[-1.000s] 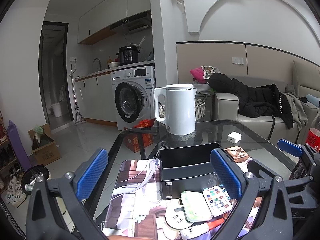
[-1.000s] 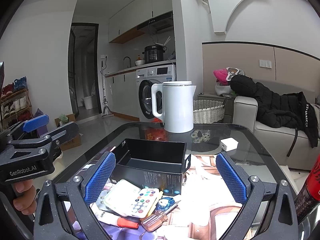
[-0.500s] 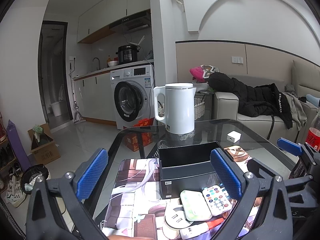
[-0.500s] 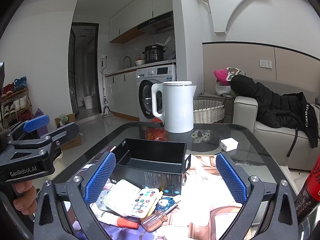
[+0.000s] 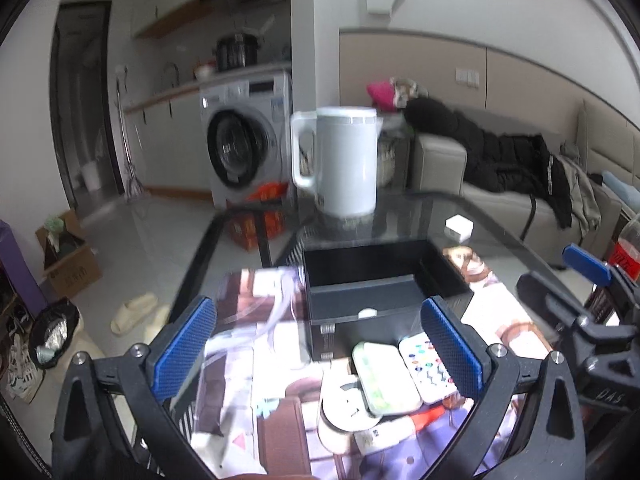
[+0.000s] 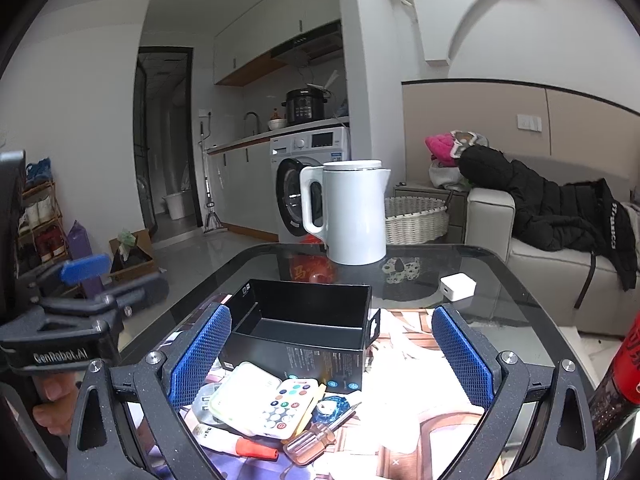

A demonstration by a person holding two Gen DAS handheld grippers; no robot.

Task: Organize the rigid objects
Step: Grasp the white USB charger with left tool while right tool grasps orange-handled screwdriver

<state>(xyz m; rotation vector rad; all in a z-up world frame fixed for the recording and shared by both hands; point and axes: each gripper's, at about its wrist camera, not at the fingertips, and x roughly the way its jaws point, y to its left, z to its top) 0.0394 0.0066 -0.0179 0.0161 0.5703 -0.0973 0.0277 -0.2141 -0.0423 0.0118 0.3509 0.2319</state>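
Observation:
An open black box stands on the glass table. In front of it lies a pile: a white remote with coloured buttons, a pale green case, a clear-handled screwdriver, a red-capped pen and a round white disc. My left gripper is open and empty above the pile. My right gripper is open and empty, also over the pile. Each gripper shows in the other's view.
A white kettle stands at the table's far edge. A small white charger lies right of the box. A red bottle stands at the right. Printed paper and clear plastic cover the table's near part.
My left gripper has tilted down and moved forward toward the box and pile; its view is blurred. The right gripper has stayed still.

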